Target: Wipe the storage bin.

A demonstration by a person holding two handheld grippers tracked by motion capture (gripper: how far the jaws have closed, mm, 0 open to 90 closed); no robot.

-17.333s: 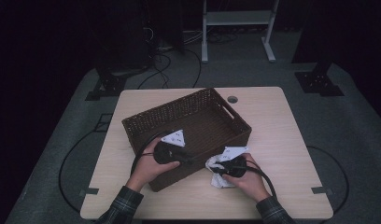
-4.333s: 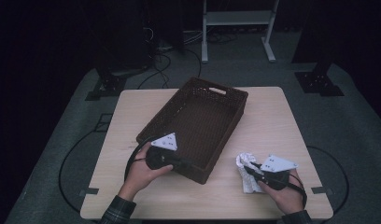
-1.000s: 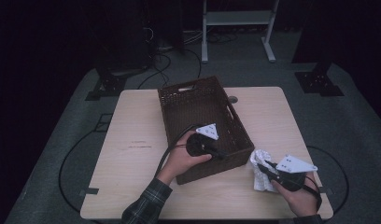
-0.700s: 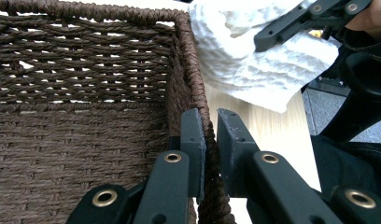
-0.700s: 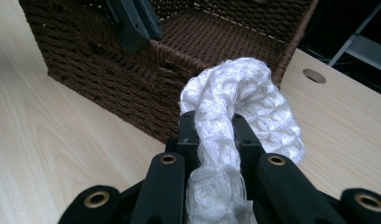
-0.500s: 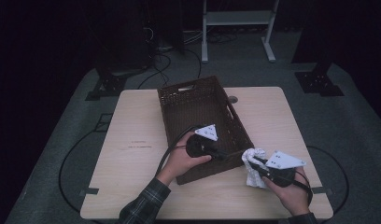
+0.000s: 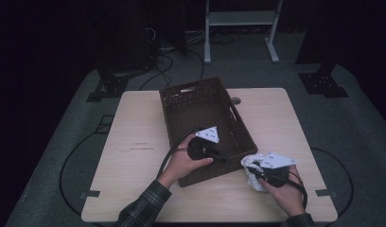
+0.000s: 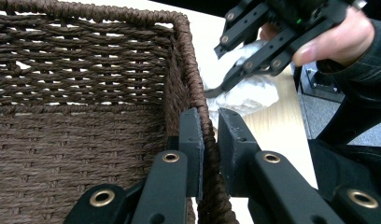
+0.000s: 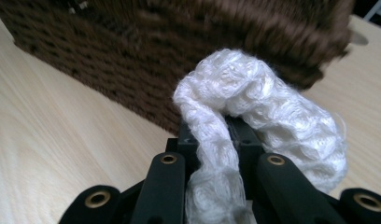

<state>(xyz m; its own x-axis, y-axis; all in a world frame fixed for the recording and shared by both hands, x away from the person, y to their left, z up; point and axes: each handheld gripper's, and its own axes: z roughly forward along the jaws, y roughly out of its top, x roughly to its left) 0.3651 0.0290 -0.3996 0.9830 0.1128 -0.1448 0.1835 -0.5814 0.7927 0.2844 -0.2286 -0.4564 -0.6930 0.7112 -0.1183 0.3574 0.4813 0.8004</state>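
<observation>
The left claw [image 8: 211, 140] pinches the basket [image 7: 200, 101] wall to steady it on the desk [image 7: 134, 123], while the right claw [image 9: 216, 140] grips the white cloth [image 9: 268, 112] beside it, likely bound inside.

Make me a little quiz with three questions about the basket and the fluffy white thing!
1. True or false: the left gripper pinches the wall of the brown basket.
2. What does the right gripper hold?
3. Where is the white cloth? A inside the basket, B outside it, beside its wall, C on the floor.

Key: 1 true. 2 the white cloth. 3 B.
</observation>
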